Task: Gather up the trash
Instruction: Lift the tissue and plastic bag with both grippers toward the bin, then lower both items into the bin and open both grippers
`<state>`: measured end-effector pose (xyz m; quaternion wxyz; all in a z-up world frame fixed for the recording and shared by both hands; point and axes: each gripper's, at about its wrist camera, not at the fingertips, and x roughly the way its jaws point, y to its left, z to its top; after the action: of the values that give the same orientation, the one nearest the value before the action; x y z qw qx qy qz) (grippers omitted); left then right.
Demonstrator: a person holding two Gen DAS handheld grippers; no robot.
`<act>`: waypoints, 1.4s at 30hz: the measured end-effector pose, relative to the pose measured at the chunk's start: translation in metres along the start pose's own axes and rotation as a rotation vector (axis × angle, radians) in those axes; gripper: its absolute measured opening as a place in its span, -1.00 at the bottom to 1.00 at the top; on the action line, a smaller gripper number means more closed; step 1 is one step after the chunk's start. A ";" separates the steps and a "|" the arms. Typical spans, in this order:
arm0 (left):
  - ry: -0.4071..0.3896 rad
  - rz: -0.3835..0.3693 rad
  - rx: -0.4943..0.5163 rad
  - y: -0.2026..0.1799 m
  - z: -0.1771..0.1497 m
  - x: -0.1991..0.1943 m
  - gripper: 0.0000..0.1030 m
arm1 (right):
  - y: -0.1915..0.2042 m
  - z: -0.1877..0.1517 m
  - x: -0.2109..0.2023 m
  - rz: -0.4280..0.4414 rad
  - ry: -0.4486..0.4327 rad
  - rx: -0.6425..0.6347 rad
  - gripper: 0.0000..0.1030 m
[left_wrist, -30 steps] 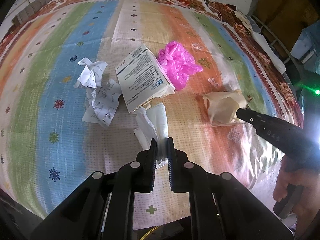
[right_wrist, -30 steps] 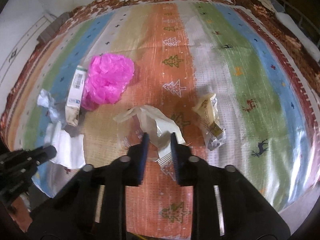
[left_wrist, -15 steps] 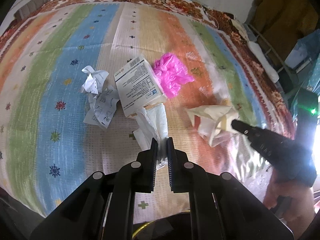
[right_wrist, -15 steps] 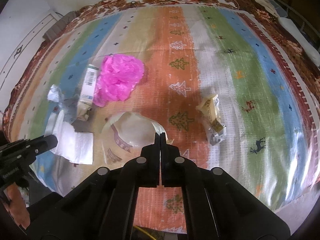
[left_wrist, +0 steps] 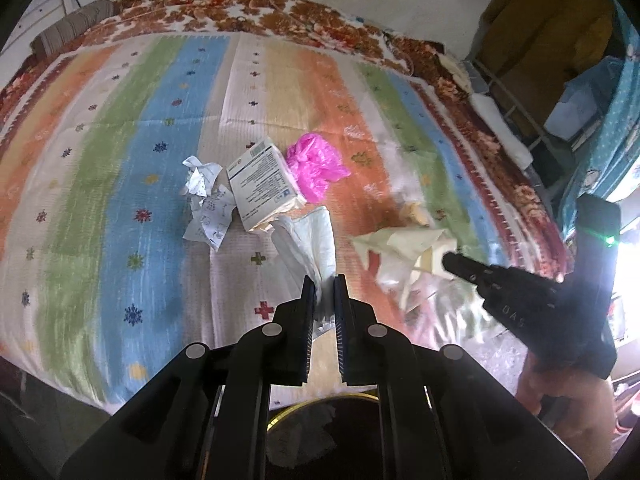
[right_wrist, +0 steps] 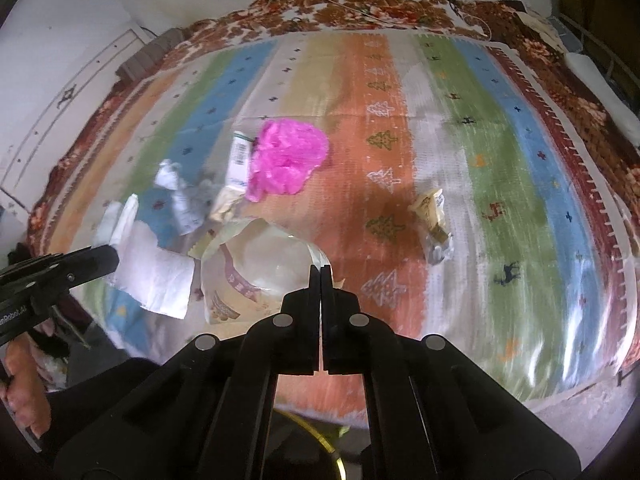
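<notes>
My left gripper (left_wrist: 325,280) is shut on a white tissue (left_wrist: 310,240), lifted above the striped bedspread (left_wrist: 120,184). My right gripper (right_wrist: 321,270) is shut on a clear-and-cream plastic wrapper (right_wrist: 256,272), also lifted; the wrapper also shows in the left wrist view (left_wrist: 404,252). On the bed lie a white carton (left_wrist: 262,184), a pink plastic bag (left_wrist: 316,166), crumpled receipts (left_wrist: 206,200) and a small yellow wrapper (right_wrist: 434,216). The tissue shows at the left in the right wrist view (right_wrist: 154,272).
A dark bin with a gold rim (left_wrist: 320,436) sits below the grippers at the bed's near edge; it also shows in the right wrist view (right_wrist: 320,440). A chair with brown clothing (left_wrist: 540,40) stands at the right.
My right gripper closed on the wrapper and lifted it. Both grippers pulled back from the bed toward the near edge with their trash; the bin came into view below.
</notes>
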<state>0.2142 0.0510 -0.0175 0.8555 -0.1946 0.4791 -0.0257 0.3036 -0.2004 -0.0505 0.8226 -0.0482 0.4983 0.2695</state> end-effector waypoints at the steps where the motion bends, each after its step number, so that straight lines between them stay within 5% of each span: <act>1: -0.010 -0.006 0.000 -0.001 -0.002 -0.005 -0.82 | 0.002 -0.001 -0.005 0.008 -0.004 0.005 -1.00; 18: -0.114 -0.079 0.019 -0.007 -0.047 -0.075 -0.82 | 0.035 -0.054 -0.072 0.004 -0.071 -0.077 -1.00; 42: -0.051 -0.083 0.059 -0.012 -0.116 -0.074 -0.82 | 0.044 -0.139 -0.085 -0.034 -0.025 -0.091 -1.00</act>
<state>0.0801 0.0213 -0.0068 0.8712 -0.1894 0.4475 -0.0704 0.1410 -0.2449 -0.0398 0.8301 -0.0905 0.4745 0.2785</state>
